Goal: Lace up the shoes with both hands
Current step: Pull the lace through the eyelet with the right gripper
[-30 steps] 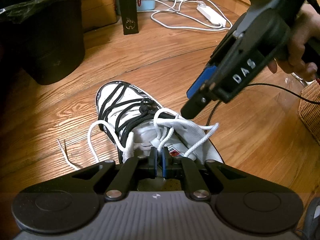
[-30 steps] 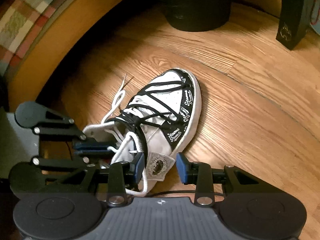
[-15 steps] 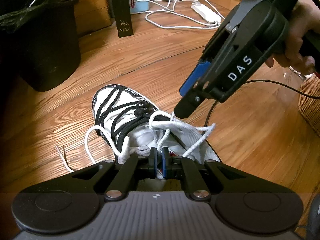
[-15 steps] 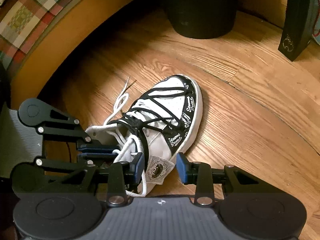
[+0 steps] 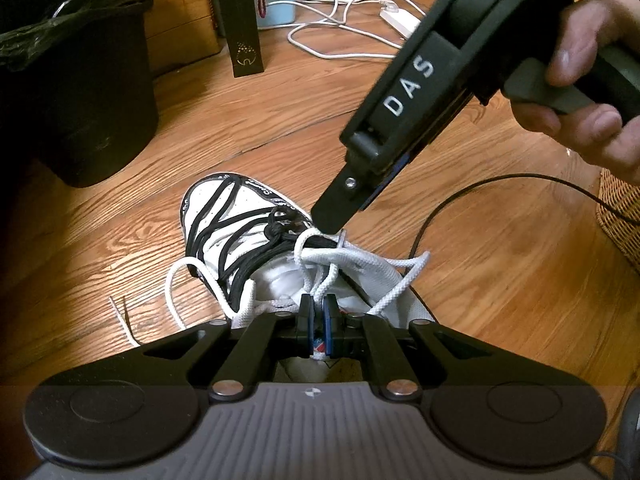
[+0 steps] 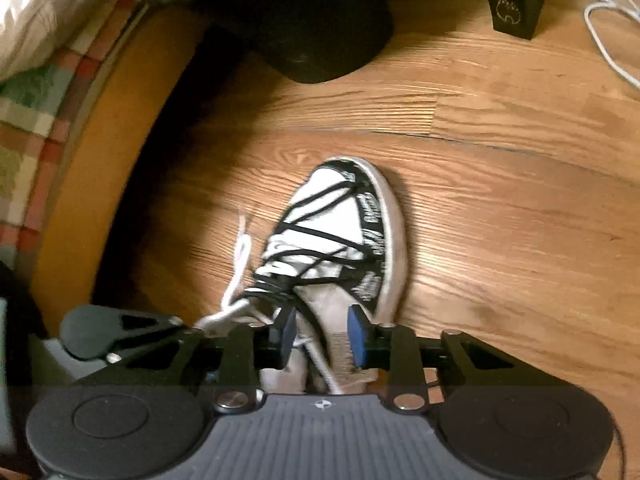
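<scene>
A white sneaker (image 5: 218, 216) with black lacing over the toe stands on the wood floor, and its white lace (image 5: 352, 258) loops loosely at the collar. My left gripper (image 5: 316, 320) is shut on a strand of that white lace just above the tongue. In the left wrist view my right gripper (image 5: 338, 218) reaches down from the upper right, its tip at the black knot by the collar. In the right wrist view the right gripper (image 6: 322, 336) straddles the tongue and a white lace strand (image 6: 320, 360). Its jaws are closing, and the pads are clear of both.
A black bin (image 5: 80, 92) with a bag stands at the back left, and a black paper bag (image 5: 240, 20) is beside it. White cables and a power strip (image 5: 400, 20) lie behind. A wicker basket (image 5: 620, 216) is at the right, and a plaid cover (image 6: 24, 128) is far left.
The right gripper has rolled about its own axis and its jaws have narrowed around the tongue. The left gripper keeps its hold on the white lace in the same place.
</scene>
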`<state>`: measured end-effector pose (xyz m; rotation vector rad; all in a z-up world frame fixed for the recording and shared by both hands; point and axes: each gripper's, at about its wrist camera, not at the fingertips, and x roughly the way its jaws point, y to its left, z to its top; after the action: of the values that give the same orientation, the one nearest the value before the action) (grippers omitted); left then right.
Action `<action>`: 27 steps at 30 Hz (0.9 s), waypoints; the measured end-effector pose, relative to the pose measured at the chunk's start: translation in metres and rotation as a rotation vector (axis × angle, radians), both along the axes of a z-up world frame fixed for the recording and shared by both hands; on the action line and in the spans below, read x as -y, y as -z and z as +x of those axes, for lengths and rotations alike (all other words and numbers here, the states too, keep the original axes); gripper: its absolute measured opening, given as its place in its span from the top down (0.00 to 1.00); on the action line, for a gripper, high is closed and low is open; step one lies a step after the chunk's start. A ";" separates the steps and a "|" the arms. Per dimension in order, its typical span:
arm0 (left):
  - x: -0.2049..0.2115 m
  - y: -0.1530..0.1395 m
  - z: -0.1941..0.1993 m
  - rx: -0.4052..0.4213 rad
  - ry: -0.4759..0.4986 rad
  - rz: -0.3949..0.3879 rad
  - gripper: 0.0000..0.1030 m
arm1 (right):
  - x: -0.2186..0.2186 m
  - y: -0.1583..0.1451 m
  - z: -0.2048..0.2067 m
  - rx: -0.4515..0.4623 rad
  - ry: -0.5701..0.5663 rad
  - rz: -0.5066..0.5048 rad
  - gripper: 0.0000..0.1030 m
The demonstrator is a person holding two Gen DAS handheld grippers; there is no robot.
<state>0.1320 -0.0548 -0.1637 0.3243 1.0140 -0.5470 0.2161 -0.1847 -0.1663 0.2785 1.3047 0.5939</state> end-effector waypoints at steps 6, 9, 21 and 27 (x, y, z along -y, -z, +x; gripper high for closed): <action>0.002 0.000 0.001 -0.001 0.001 -0.001 0.94 | 0.014 -0.007 -0.006 -0.007 0.206 0.070 0.69; 0.001 0.000 0.001 -0.004 0.000 -0.003 0.94 | 0.020 -0.007 -0.005 -0.029 0.264 0.081 0.70; 0.001 0.001 0.002 -0.005 -0.001 -0.006 0.94 | 0.045 0.017 -0.020 -0.197 0.460 0.226 0.80; 0.002 0.003 0.002 -0.002 0.001 -0.004 0.94 | 0.036 0.016 -0.022 -0.190 0.429 0.219 0.80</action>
<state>0.1342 -0.0566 -0.1663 0.3210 1.0148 -0.5500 0.1945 -0.2212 -0.1825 0.7897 1.3092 0.3479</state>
